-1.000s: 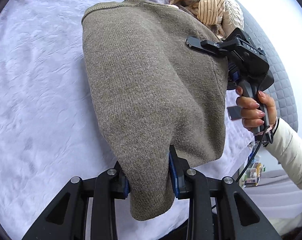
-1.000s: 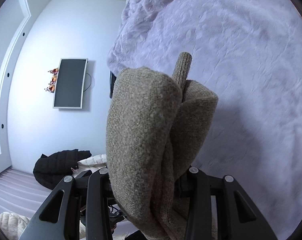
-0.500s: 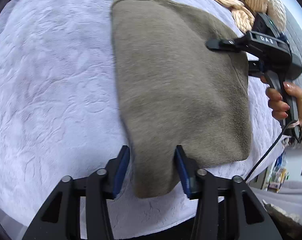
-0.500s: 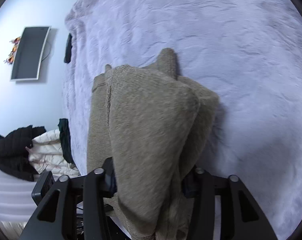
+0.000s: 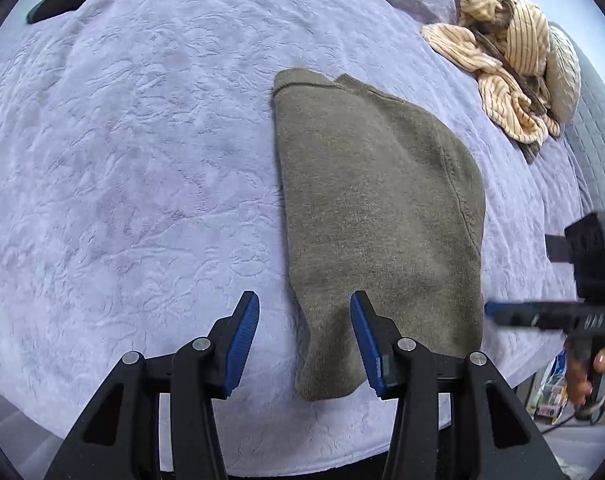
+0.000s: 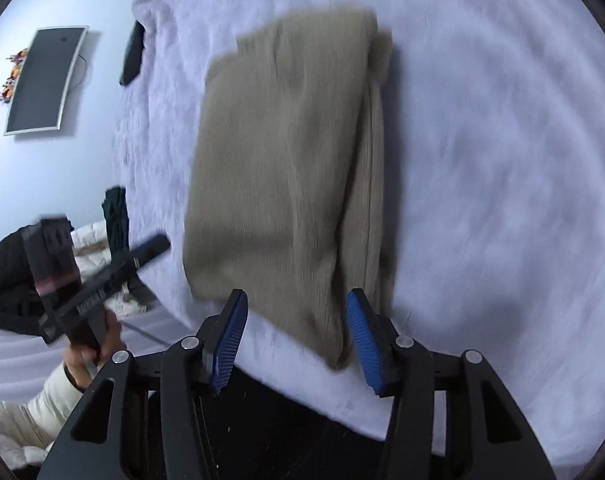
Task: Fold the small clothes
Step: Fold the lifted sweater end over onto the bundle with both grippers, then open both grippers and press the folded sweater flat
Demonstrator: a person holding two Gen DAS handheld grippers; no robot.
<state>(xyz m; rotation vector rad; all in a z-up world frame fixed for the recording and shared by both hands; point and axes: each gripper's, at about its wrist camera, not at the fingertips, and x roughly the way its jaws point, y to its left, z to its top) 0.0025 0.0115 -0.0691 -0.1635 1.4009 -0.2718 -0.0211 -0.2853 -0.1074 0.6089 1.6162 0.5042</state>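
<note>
lying folded on the bed (image 5: 122,168), the olive knit sweater (image 5: 374,208) is a soft, fine-ribbed rectangle with a narrow corner reaching between your left gripper (image 5: 304,344) pads. your left gripper is spread wide, gripping nothing. your right gripper (image 6: 296,336) also gapes wide, the sweater's near end just between its blue ridged pads, unheld. the bedspread is lilac, plush, embossed with swirls. a striped tan garment heap (image 5: 506,68) sits well apart near a pillow (image 5: 564,76). a dark wall screen (image 6: 42,80) hangs on the pale wall.
</note>
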